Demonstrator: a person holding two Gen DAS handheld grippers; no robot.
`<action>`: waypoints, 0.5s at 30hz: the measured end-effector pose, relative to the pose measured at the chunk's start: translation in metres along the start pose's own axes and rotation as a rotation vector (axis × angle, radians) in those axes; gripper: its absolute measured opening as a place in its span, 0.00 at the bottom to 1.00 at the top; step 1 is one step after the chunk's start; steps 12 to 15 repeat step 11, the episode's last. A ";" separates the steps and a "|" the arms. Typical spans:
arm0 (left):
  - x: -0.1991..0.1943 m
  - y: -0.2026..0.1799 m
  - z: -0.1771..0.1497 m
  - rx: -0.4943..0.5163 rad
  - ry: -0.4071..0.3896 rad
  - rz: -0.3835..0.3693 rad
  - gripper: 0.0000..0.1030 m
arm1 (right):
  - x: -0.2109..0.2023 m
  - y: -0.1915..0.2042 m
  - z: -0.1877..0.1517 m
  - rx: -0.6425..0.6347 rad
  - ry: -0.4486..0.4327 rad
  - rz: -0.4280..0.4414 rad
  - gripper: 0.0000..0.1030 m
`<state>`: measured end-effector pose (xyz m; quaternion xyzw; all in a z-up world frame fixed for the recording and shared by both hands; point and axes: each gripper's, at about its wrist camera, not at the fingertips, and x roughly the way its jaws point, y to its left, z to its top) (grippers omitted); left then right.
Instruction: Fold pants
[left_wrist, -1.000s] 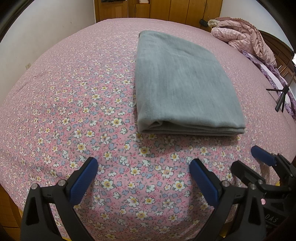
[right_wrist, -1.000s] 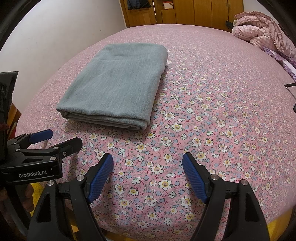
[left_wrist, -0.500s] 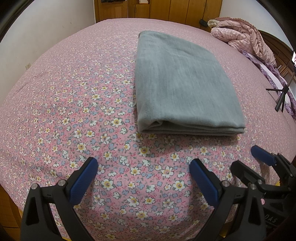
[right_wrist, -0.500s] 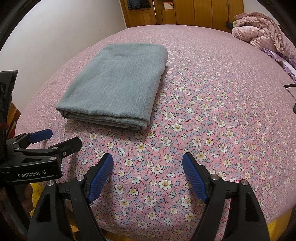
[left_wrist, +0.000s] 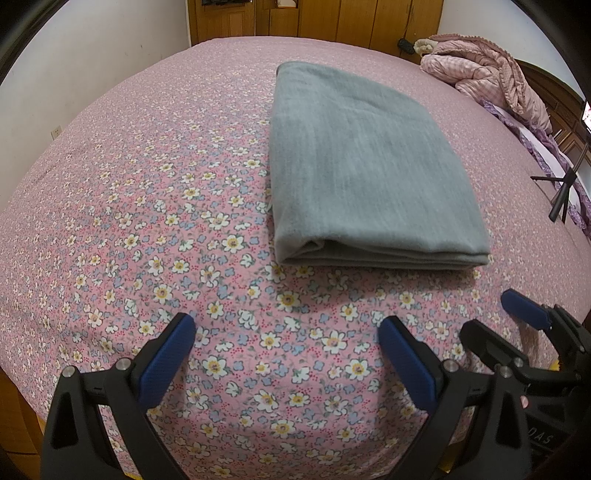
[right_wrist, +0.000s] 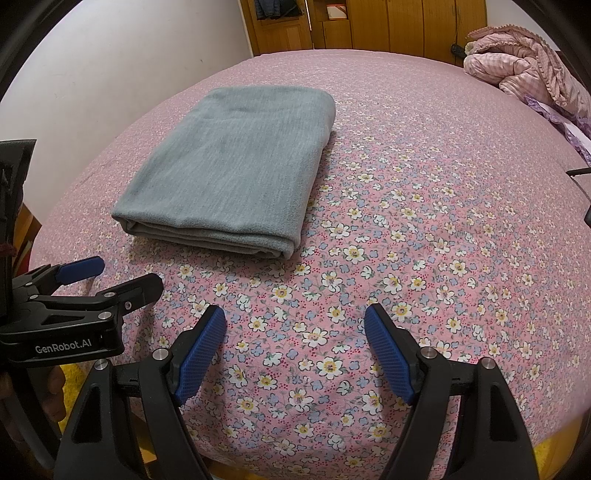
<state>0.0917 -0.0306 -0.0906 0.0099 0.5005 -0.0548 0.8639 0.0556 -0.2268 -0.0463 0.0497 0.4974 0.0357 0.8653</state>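
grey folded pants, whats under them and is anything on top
The folded pants lie flat on the floral bedsheet, which shows all around them. Nothing rests on top. The sheet directly beneath and the inner folded layers are covered, so unseen.

The black tripod legs (left_wrist: 563, 192), far right of the left gripper (left_wrist: 286, 354), are cut off by the frame edge. The crumpled pink quilted blanket (right_wrist: 532, 62) is partly cropped. Wooden cabinet contents (right_wrist: 275, 9) are too small to be identified.
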 end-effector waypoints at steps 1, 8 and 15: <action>0.000 0.000 0.000 0.000 0.000 0.000 0.99 | 0.000 0.000 0.000 0.000 0.000 0.000 0.77; 0.000 0.000 0.000 0.000 0.000 0.000 0.99 | 0.000 -0.001 0.000 -0.002 -0.001 -0.001 0.78; -0.001 0.000 0.000 0.000 0.000 0.000 0.99 | 0.001 -0.002 0.001 -0.004 -0.002 -0.001 0.78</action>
